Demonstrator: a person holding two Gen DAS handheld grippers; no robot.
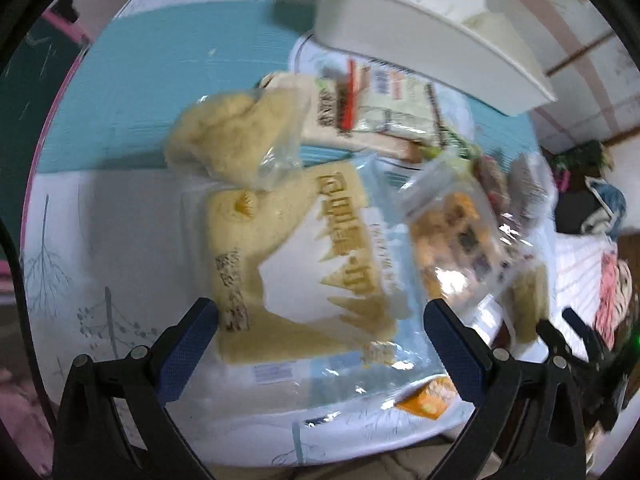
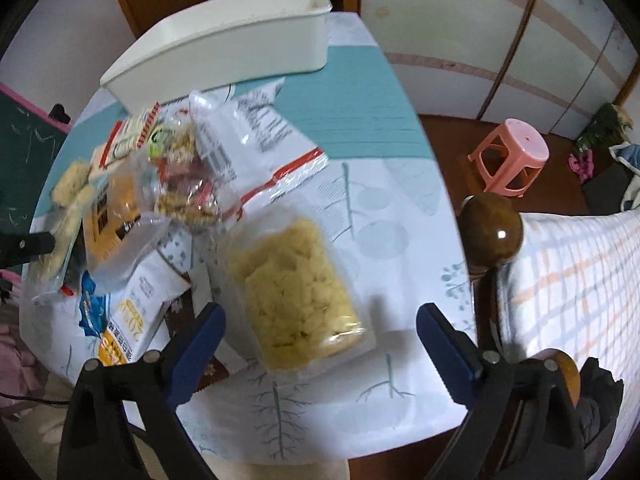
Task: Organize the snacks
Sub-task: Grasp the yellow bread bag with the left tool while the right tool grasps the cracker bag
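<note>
Clear bag of yellow puffs [image 2: 298, 292] lies flat on the tablecloth [image 2: 400, 208], near the table's front edge; long axis runs front to back, its far end tilted slightly toward the left edge. Right gripper [image 2: 320, 344] hangs over it, jaws spread wide, holding nothing. Snack pile [image 2: 176, 172] lies near the left edge; white bin [image 2: 224, 52] sits at the far edge. Left gripper [image 1: 320, 344] released over a yellow-white packet [image 1: 304, 256]; print blurred, possibly biscuits.

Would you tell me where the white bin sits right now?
The white bin sits at the table's far edge in the right wrist view, just behind the snack pile.
</note>
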